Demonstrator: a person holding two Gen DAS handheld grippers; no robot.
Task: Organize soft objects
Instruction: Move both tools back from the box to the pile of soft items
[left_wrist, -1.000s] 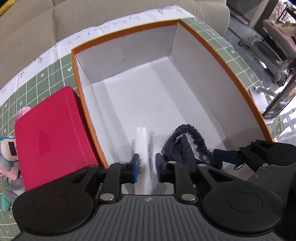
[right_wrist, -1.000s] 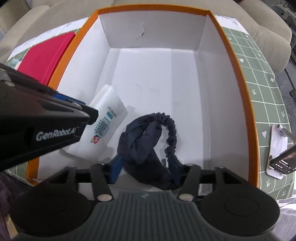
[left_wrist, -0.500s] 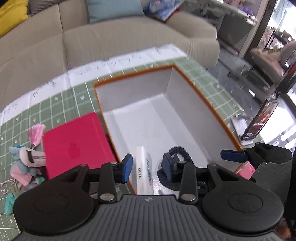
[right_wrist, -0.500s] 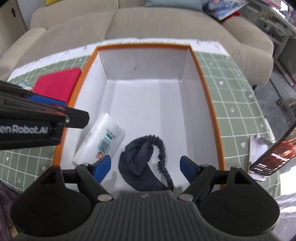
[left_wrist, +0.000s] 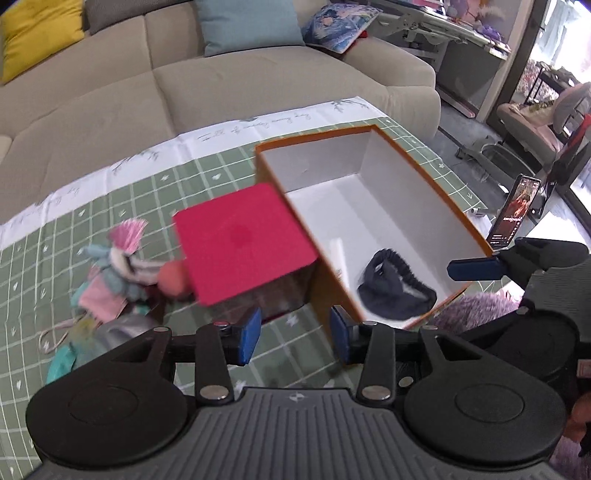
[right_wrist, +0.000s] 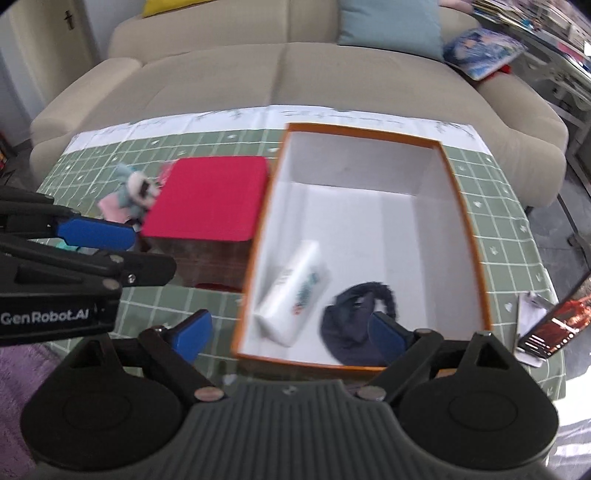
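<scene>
Item 1, your left gripper (left_wrist: 295, 338): jaws opening, nothing between the blue pads, held above the green checked tablecloth (left_wrist: 110, 206) just outside the near left corner of the box

Item 2, your right gripper (right_wrist: 291, 334): jaws opening, spread wide, nothing gripped; it hangs over the near edge of the box, apart from what lies inside

Item 3, orange box (right_wrist: 474, 236): open, white inside, standing on the right half of the table

Item 4, dark navy scrunchy cloth (right_wrist: 347, 332): loose on the box floor at the near end, towards the right wall

Item 5, white tissue pack (right_wrist: 295, 295): on the box floor just left of the navy cloth, lying at a slant near the left wall

Item 6, red box (left_wrist: 240, 247): touching or just beside the orange box's left wall

Item 7, plush toys (left_wrist: 118, 273): a pastel heap with a pink tassel, on the table left of the red box, outside the orange box

Item 8, phone (left_wrist: 511, 218): propped at the table's right edge
</scene>
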